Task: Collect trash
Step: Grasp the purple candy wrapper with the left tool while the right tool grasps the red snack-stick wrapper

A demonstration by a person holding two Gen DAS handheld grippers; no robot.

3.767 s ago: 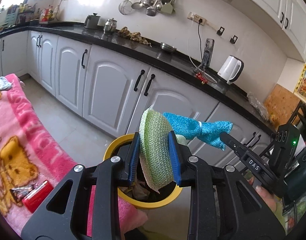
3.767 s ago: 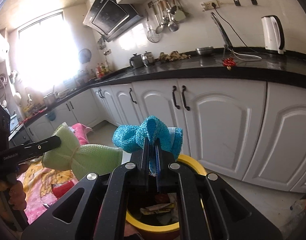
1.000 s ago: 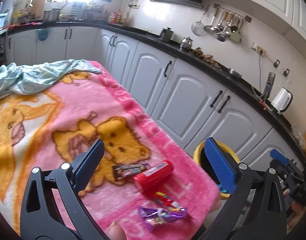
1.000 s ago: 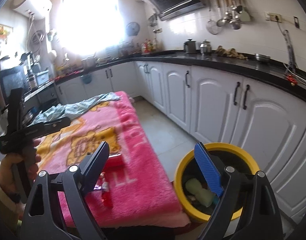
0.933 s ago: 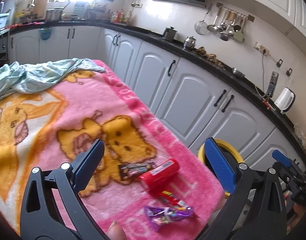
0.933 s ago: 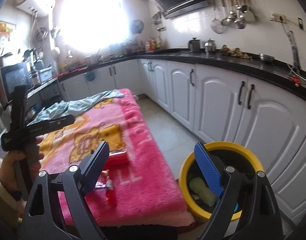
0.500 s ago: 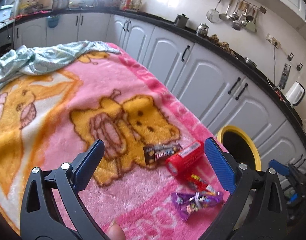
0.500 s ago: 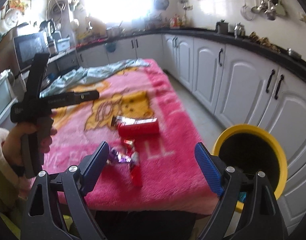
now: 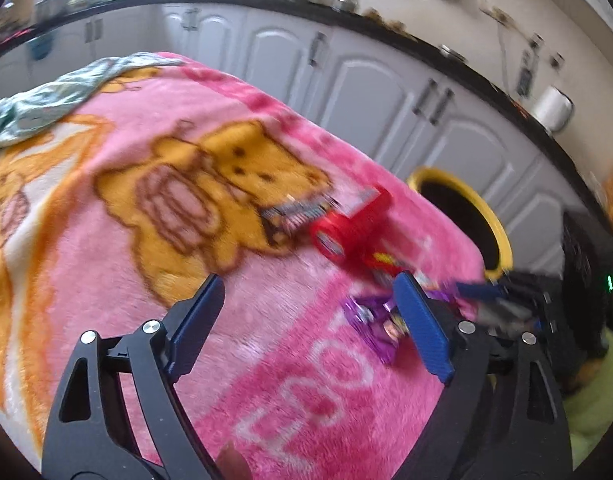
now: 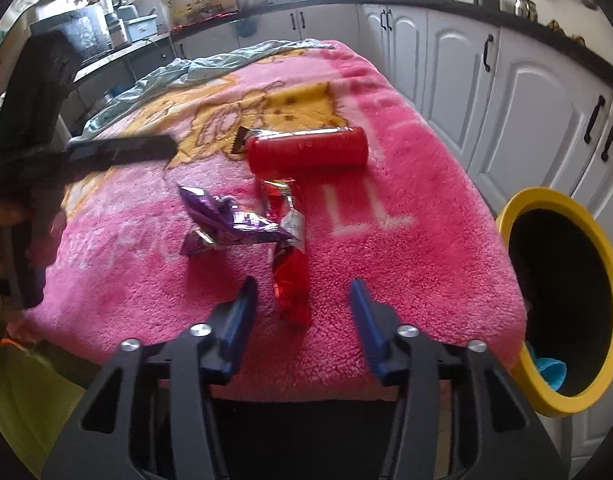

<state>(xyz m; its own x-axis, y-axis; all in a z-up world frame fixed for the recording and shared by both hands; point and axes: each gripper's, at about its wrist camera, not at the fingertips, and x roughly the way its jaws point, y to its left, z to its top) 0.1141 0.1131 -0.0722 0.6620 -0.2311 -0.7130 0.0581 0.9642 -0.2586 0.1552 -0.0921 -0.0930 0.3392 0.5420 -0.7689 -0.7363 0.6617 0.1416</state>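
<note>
Trash lies on the pink blanket (image 10: 406, 248): a red can (image 10: 306, 152), a silver-ended wrapper (image 10: 250, 136) behind it, a purple wrapper (image 10: 230, 220) and a red foil wrapper (image 10: 292, 276). My right gripper (image 10: 302, 286) hovers low over the red foil wrapper's near end; its jaws are closing with the wrapper between them, pads clear of it. My left gripper (image 9: 308, 280) is closing with nothing between its pads; the purple wrapper (image 9: 370, 320) sits just behind its right finger, the red can (image 9: 350, 224) farther ahead. The yellow bin (image 10: 546, 196) stands beside the blanket's corner.
A blue scrubber (image 10: 550, 372) lies inside the bin. A crumpled teal cloth (image 10: 210, 64) covers the blanket's far end. White cabinets (image 10: 538, 92) under a black counter run along the right. The left gripper (image 10: 118, 148) reaches in from the left.
Both grippers have let go of the green and blue scrubbers, swung from the bin to the blanket and sunk toward the wrappers. The right jaws have narrowed a lot, the left slightly.
</note>
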